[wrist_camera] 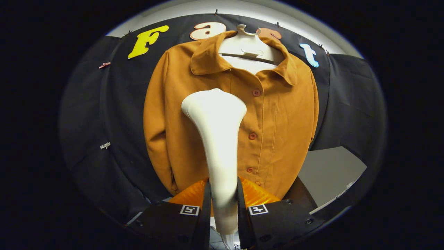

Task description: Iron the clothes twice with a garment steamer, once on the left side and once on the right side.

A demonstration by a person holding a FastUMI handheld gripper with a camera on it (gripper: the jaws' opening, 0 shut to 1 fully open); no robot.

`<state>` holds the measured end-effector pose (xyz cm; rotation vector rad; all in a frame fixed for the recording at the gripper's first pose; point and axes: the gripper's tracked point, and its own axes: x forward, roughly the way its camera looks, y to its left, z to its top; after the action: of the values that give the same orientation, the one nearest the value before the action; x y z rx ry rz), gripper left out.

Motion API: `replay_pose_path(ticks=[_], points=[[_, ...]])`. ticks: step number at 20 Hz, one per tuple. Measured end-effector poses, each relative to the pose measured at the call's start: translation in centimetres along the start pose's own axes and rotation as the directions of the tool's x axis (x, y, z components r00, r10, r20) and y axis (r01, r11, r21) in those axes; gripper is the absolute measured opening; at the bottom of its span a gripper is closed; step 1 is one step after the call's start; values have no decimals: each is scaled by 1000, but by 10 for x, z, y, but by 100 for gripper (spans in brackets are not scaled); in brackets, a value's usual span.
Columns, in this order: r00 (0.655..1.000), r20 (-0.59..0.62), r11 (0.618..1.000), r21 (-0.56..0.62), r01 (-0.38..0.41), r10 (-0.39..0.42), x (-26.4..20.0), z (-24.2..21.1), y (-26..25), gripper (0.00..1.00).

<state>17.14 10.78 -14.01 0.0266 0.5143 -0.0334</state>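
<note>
So the gripper (pixel 223 205) has its two fingers clamped on the narrow neck of a white plastic garment steamer (pixel 218 139), one finger pressing on each side of the handle, with no gap showing between them and the plastic. Each finger carries one small square black-and-white marker tag on its top face, so two tags in total. Right behind the fingers there's a ribbed translucent orange plastic piece (pixel 255 196) bulging out on both sides of the handle; can't tell what it belongs to. From the pinch point the steamer rises straight up and flares into one wide rounded head, and that head sits in front of the chest of the one garment here, a brown-orange collared button-up shirt (pixel 281 125) hanging on a single white plastic hanger (pixel 248 45). Whether the head is actually touching the fabric or just sitting near it, I honestly can't tell from this angle. The head is just beside the button placket, on the side of the gripper's left finger. I count four buttons showing down the placket, all roughly matching the fabric. Both sleeves hang down along the sides of the shirt. Behind the shirt is the black cloth wall (pixel 86 114) with a few small clips pinned on it, and off beyond the right finger there's one flat grey panel (pixel 329 173) next to the shirt's lower hem.
</note>
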Motion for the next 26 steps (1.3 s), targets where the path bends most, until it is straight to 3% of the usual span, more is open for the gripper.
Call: replay_pose_path(ticks=[11, 26], points=[[974, -228, 1000, -3, 15, -15, 37, -99, 14, 36], [901, -434, 1000, 5, -14, 15, 32, -201, 18, 37]])
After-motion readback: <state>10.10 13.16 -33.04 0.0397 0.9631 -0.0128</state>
